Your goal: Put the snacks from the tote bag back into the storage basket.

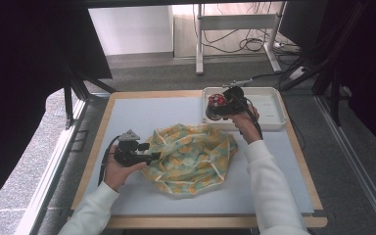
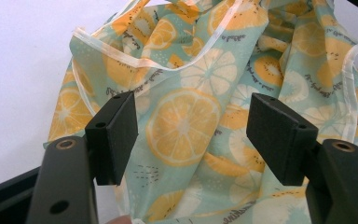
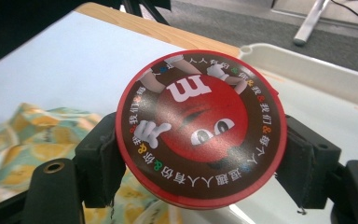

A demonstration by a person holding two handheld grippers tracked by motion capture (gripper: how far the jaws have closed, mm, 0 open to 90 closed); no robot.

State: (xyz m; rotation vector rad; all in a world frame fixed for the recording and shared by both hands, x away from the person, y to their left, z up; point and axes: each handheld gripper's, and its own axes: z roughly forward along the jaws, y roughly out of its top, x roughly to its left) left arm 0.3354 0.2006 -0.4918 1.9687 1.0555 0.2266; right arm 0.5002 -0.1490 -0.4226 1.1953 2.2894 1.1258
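A crumpled cloth bag (image 1: 191,156) printed with orange and lemon slices lies in the middle of the pale mat. My left gripper (image 1: 152,157) rests at the bag's left edge. In the left gripper view its jaws (image 2: 191,135) stand open over the fabric (image 2: 186,70) with nothing pinched. My right gripper (image 1: 214,108) hovers at the near-left corner of the white tray (image 1: 271,105), shut on a round red candy tin (image 1: 217,101). In the right gripper view both pads press the rim of the tin (image 3: 200,121), whose lid shows a red cartoon face.
The white tray (image 3: 317,74) sits at the table's back right. The bag (image 3: 32,135) lies just below and left of the tin. A wooden table edge (image 1: 152,94) frames the mat. Desk legs and cables stand on the floor behind.
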